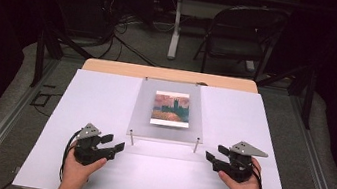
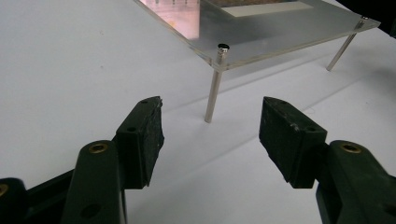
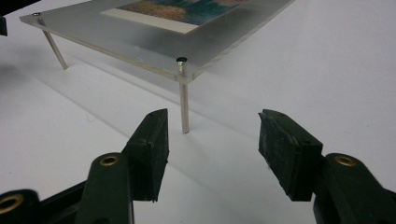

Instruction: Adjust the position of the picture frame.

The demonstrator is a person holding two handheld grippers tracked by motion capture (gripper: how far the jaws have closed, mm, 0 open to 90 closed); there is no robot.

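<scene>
picture stand (image 1: 169, 110) raised on thin metal legs, mid-table on the white sheet (image 1: 104, 105), just beyond both grippers. nearest: left gripper (image 1: 118, 146) and right gripper (image 1: 211, 157), each spread wide, gripping nothing, resting low on the sheet and aimed inward at the front corners. black jaws, blocky, pads rough and scuffed. next: left front leg (image 2: 213, 88) and right front leg (image 3: 184, 100), slim shiny rods with dark screw caps, each ahead of its gripper's gap, not touched. above: clear plastic plate (image 3: 233, 32), smooth, glossy, flat, holding a painted print (image 1: 171, 108). likely trouble: pinching a leg off-centre could tip or skid the light stand; smooth plastic could slip from the pads; uneven lift could tilt it. farther: bare wooden table edge (image 1: 110, 67), folding chair (image 1: 241, 34).
</scene>
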